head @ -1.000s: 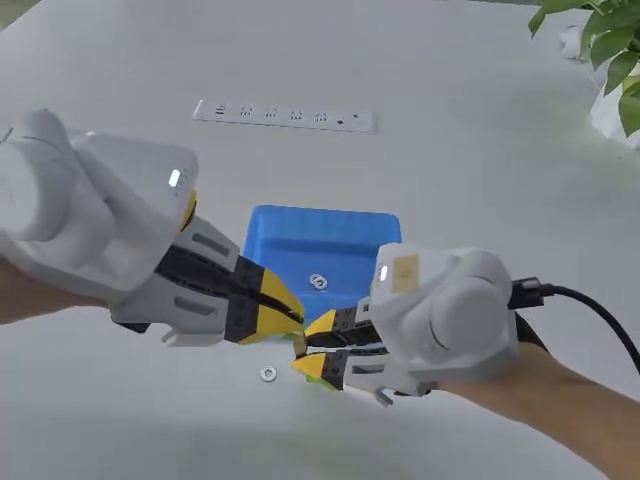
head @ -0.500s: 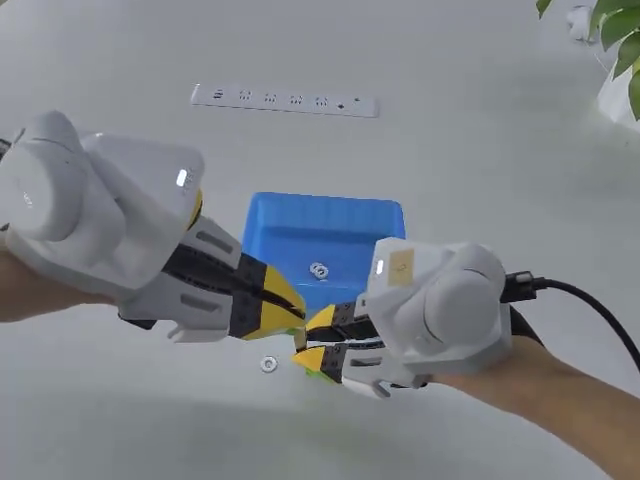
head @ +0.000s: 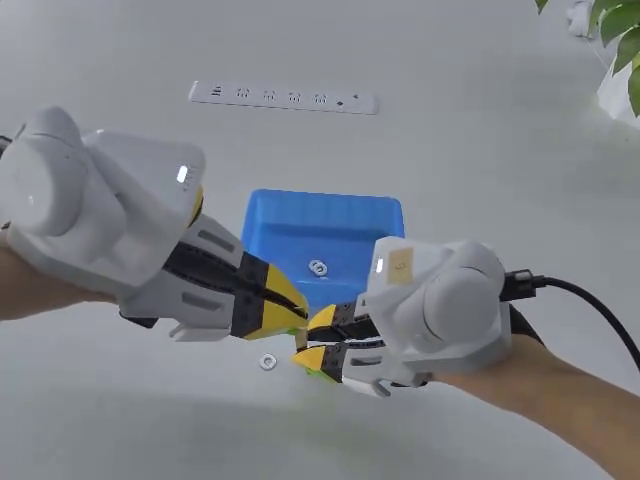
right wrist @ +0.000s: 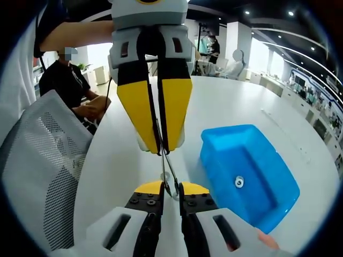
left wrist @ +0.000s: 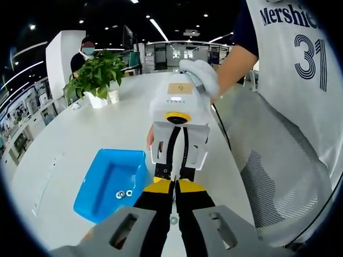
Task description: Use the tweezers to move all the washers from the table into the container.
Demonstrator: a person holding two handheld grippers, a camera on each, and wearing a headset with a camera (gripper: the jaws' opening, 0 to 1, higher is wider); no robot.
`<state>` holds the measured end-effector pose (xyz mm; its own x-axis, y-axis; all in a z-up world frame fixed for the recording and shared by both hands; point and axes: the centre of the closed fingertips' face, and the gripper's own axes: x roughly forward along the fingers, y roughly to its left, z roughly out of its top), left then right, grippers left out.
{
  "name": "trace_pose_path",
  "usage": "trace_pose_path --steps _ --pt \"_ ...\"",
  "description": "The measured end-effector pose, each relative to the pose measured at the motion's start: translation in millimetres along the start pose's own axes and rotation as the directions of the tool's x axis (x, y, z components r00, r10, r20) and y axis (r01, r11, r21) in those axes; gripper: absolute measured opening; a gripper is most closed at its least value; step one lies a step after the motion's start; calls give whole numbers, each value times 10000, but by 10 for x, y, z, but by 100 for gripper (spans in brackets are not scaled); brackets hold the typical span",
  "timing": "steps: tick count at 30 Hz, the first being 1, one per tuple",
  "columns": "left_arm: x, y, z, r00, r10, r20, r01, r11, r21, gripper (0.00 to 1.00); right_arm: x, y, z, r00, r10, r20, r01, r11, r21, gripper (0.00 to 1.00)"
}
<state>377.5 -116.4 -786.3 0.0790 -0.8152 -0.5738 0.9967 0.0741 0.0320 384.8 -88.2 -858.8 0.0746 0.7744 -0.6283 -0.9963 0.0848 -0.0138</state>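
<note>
Facing each other over the white surface (head: 450, 150), the two grippers meet almost tip to tip at the near edge of the blue container (head: 330, 222). The left gripper (head: 298, 314) has its yellow fingers pressed together on a thin pair of metal tweezers (right wrist: 163, 168), which reach from those fingers toward the right gripper (head: 300, 345). In the right gripper view the far end of the tweezers lies in the narrow gap between that gripper's own fingers; whether they grip it or merely flank it, I cannot tell.

One loose washer (head: 267, 361) lies on the surface at about 7 o'clock from the meeting fingertips, just beside them and outside the container. Inside the container, at 12 o'clock from the fingertips, washers (head: 318, 268) rest on the blue floor; the left gripper view shows two of them side by side.

A white power strip (head: 283, 97) lies well beyond the container at 12 o'clock, and a leafy plant (head: 618, 40) stands at about 2 o'clock. A black cable (head: 580, 297) trails from the right gripper.
</note>
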Motion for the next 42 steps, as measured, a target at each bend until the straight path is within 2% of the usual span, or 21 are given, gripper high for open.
trace_pose_path --steps 4,10,18,23,30,35,42 --pt "16 -23 9 9999 -135 66 136 9999 -87 6 2 12 -17 10000 40 -10 -40 10000 24 11" --pt "23 -9 13 9999 -94 80 94 9999 -81 6 1 3 -20 9999 62 104 -64 9998 186 11" --pt "-3 -18 41 10000 -92 -18 92 10000 24 6 -16 36 14 10000 88 40 -88 10000 -48 10" --pt "-78 16 129 9999 84 87 -85 9998 164 6 -88 -12 119 9997 -84 226 88 9998 -168 10" --pt "-228 106 328 9984 479 315 -498 9969 616 5 -237 -114 319 9971 -332 689 352 9990 -280 10" --pt "-341 216 482 9957 803 471 -846 9915 985 5 -361 -244 469 9929 -701 962 751 9960 -494 10" --pt "-418 363 632 9936 1021 481 -1083 9827 1504 6 -433 -431 621 9864 -1114 1207 1204 9902 -701 10"
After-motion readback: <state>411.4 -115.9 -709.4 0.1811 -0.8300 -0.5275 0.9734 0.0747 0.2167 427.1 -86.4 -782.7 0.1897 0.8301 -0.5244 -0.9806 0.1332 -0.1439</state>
